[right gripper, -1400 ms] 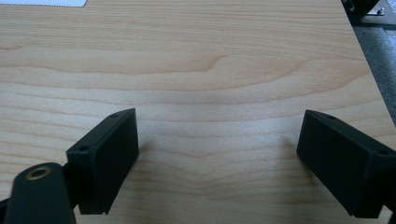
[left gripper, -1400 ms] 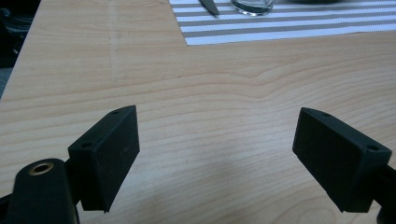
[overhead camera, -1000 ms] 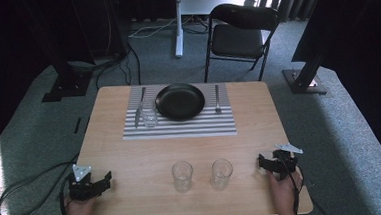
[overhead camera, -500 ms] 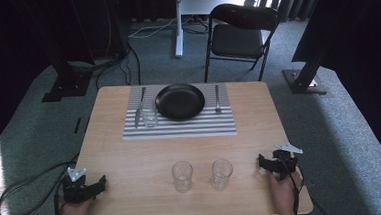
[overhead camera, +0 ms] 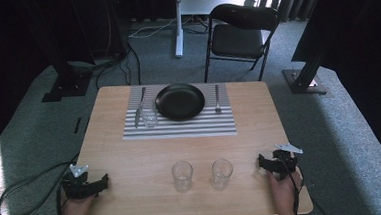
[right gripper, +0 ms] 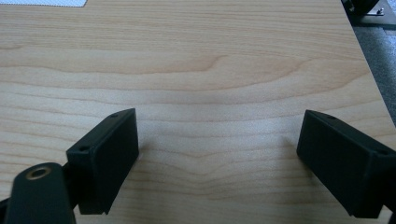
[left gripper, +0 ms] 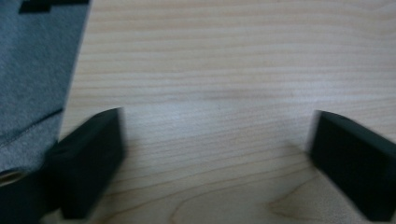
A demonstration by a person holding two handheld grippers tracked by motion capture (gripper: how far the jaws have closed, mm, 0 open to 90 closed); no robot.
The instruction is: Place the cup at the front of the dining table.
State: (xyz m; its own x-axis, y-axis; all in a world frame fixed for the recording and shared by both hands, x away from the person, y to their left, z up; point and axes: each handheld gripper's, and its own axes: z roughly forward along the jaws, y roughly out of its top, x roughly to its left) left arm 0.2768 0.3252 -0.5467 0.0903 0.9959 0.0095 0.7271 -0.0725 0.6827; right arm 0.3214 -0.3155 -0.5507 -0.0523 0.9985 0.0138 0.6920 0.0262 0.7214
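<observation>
My left gripper (overhead camera: 103,182) lies at the front left corner of the wooden table (overhead camera: 131,161), held by a hand. Its jaws have just been opening and now stand wide apart over bare wood in the left gripper view (left gripper: 217,158), with nothing between them. My right gripper (overhead camera: 262,163) rests at the front right, open, also over bare wood (right gripper: 217,158). Between the two grippers stand two empty clear glasses, one on the left (overhead camera: 182,175) and one on the right (overhead camera: 221,173).
At the far side lies a striped placemat (overhead camera: 180,129) with a black plate (overhead camera: 180,101), a knife (overhead camera: 139,110), a fork (overhead camera: 217,98) and a third glass (overhead camera: 149,115). A black folding chair (overhead camera: 241,31) stands behind the table. Cables trail on the carpet at the left.
The left gripper has shifted slightly by the front left corner. The right gripper, the glasses and the place setting have stayed where they were.
</observation>
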